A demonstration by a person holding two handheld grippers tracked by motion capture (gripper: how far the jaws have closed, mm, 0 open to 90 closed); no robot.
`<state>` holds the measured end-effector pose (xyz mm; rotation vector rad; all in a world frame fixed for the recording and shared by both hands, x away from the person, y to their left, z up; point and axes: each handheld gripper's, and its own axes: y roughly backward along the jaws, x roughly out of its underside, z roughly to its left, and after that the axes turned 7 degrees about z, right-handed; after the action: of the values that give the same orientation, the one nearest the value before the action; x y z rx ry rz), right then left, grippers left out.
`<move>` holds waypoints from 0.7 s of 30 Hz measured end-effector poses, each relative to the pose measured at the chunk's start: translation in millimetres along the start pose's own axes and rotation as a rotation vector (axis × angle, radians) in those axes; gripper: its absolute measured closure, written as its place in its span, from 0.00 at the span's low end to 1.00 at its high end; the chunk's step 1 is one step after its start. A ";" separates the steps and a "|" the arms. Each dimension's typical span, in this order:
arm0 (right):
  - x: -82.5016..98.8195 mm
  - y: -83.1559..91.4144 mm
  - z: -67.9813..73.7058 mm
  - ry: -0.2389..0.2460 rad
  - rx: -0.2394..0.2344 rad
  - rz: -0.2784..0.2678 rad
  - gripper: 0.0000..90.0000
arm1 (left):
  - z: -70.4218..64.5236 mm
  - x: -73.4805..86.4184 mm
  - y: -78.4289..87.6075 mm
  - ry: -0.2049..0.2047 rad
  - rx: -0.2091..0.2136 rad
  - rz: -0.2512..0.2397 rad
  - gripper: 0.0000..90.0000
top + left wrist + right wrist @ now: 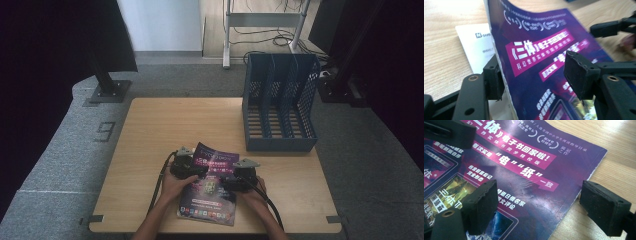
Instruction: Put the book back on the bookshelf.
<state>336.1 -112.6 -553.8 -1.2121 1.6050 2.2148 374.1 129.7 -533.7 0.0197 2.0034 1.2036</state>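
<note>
Left gripper [192, 169]: held at the left edge of the purple magazine [210, 185], near the front edge of the table [150, 130]. Jaws apart. In the left gripper view [534, 75] one pad sits under the lifted left edge and the other stands above the cover, not yet pressing; the magazine's edge runs between them. Not a grip as seen.

Right gripper [235, 182]: held at the right edge of the same magazine. Jaws apart. In the right gripper view [536, 205] one pad hovers over the cover and the other over bare table just beyond the magazine's right edge; that edge lies flat between them.

Purple magazine [524, 177]: glossy cover with white and pink lettering. Lies at the front middle of the table, long axis running from the front edge toward the far edge, tilted slightly. Left edge raised off the table; right side down.

White sheet [471, 47]: lies on the table under or just beside the magazine's left edge.

Blue file rack [280, 105]: upright slotted compartments, at the far right corner of the table, well apart from the magazine.

Governing relation: the magazine lies between the two grippers, each at a long edge. The left one is better placed, already straddling the raised edge, so closing there looks the likely next move.
</note>
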 end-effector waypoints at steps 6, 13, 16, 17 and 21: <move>0.0 0.0 0.1 -0.001 0.001 0.000 0.17 | 0.5 0.9 -2.9 0.005 -0.030 0.005 0.44; 0.1 0.0 0.1 -0.001 0.001 0.000 0.17 | 0.8 1.2 -4.5 -0.006 -0.050 0.002 0.54; 0.0 0.0 0.2 -0.001 0.001 0.000 0.17 | -1.1 1.6 -5.1 -0.028 -0.063 0.002 0.57; 0.1 0.0 0.2 -0.001 0.001 0.000 0.17 | -2.2 1.7 -4.9 -0.034 -0.065 0.002 0.58; 0.0 0.0 0.4 -0.003 0.002 -0.001 0.17 | -7.0 1.6 -3.2 -0.061 -0.081 -0.010 0.64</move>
<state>335.9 -112.3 -553.8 -1.2078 1.6053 2.2128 369.8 123.4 -535.5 0.0062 1.8989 1.2624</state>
